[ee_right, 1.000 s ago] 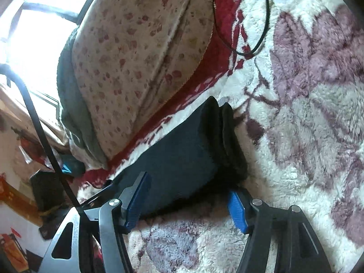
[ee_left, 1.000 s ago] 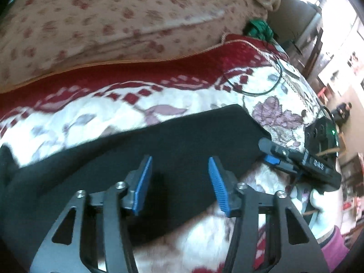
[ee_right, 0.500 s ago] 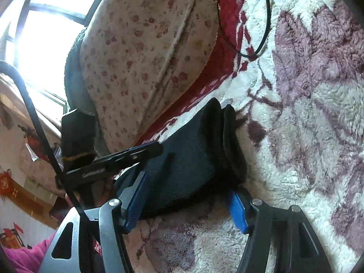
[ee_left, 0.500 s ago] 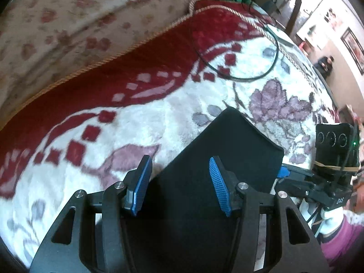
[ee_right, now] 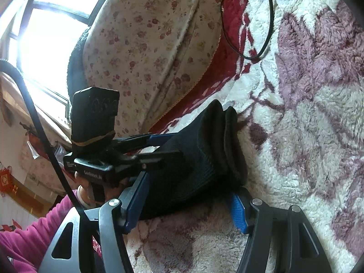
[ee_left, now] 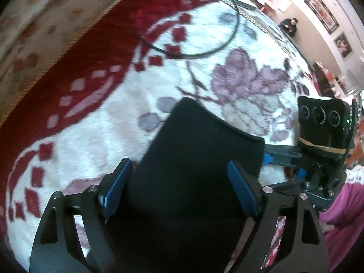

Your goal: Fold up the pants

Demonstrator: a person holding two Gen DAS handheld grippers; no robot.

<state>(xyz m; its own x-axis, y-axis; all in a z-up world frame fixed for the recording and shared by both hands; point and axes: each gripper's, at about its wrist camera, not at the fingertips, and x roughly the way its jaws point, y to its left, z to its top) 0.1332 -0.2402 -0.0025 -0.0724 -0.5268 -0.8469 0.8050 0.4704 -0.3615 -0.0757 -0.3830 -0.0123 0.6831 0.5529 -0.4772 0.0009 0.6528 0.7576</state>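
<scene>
The black pants [ee_left: 195, 157] lie folded in a thick stack on the fleecy white, red and mauve blanket [ee_left: 95, 118]. My left gripper [ee_left: 177, 191] is open, its blue pads on either side of the stack from above. In the right wrist view the pants [ee_right: 200, 157] show their layered folded edge. My right gripper [ee_right: 186, 202] is open at the stack's near side, its blue pads spread around it. The left gripper [ee_right: 159, 145] shows there resting over the pants. The right gripper [ee_left: 282, 159] shows in the left wrist view at the stack's right edge.
A black cable [ee_left: 204, 52] loops on the blanket beyond the pants; it also shows in the right wrist view [ee_right: 261, 54]. A floral cushion [ee_right: 145, 45] stands behind the blanket's red border. A person sits far off [ee_left: 289, 25].
The left gripper has swung round and come in over the pants, now close beside the right gripper. The right gripper has stayed almost still. The pants have not moved.
</scene>
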